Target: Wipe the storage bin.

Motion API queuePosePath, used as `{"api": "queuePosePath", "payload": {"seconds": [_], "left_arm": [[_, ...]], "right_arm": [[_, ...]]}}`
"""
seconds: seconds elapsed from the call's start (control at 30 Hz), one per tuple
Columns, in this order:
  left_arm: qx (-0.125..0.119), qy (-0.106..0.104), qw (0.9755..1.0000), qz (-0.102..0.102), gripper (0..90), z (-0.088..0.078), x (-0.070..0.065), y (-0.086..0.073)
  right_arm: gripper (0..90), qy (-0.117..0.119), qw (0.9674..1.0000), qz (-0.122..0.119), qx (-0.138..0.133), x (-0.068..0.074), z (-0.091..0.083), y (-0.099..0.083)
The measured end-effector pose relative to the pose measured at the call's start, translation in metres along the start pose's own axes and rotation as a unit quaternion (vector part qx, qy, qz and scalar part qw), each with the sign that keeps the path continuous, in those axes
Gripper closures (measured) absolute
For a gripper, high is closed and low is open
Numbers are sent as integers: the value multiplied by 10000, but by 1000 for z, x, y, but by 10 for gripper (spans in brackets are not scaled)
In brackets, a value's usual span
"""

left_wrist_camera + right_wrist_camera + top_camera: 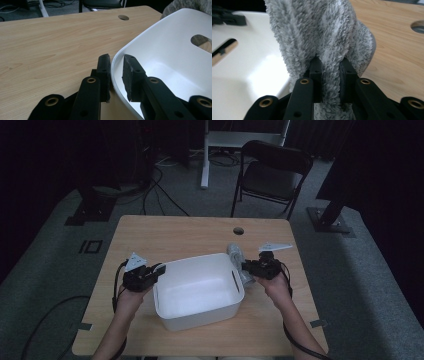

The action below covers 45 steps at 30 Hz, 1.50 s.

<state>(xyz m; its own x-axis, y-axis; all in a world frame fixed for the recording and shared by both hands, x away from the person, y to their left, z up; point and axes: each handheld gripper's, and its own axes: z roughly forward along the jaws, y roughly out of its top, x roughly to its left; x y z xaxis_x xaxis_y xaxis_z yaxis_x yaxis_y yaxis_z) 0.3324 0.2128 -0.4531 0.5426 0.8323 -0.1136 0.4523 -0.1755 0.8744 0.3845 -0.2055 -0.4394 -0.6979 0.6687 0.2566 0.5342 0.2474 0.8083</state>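
High view: the left claw (159, 268) is sitting at the left rim of the white plastic tub (198, 291) in the middle of the light wood worktop (165, 235). The right claw (247, 266) is holding a fluffy grey cloth (236, 256) just beside the tub's right wall, w/ the cloth standing up above the rim.

Left claw view: the jaws are sitting one on each side of the tub's thin rim (113, 72). The outer pad is touching it; the inner pad looks a bit off, so I cannot tell if it's really pinching.

Right claw view: the jaws are squeezing tight on the cloth (322, 37), tub to the left.

Step, I think: lifting the cloth to put it in the tub. Next it's needing to go over the wall, then let go, w/ the tub held steady.
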Motion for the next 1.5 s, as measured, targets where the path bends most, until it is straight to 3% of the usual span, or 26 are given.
{"api": "queuePosePath", "payload": {"seconds": [0.2, 0.33, 0.5, 0.77, 1.2, 1.5], "left_arm": [[-5, 30, 10000, -18, 760, 0, -1, 0], [3, 53, 10000, -18, 760, 0, -1, 0], [10, 31, 10000, -11, 759, 0, -1, 0], [7, 13, 10000, -12, 759, 1, -1, 0], [-2, 45, 10000, -43, 757, 1, -1, 0], [-3, 33, 10000, -47, 756, 1, -1, 0]], "right_arm": [[771, 175, 9998, 92, 53, -5, 9, -1], [772, 14, 9997, 73, 228, -4, 18, -8], [771, 34, 9994, 139, 315, -8, 21, -10], [769, -23, 10000, 68, 51, -8, 12, 8], [772, -45, 9987, 130, 486, -16, 37, 5], [771, -14, 9983, 240, 540, -20, 43, -1]]}}
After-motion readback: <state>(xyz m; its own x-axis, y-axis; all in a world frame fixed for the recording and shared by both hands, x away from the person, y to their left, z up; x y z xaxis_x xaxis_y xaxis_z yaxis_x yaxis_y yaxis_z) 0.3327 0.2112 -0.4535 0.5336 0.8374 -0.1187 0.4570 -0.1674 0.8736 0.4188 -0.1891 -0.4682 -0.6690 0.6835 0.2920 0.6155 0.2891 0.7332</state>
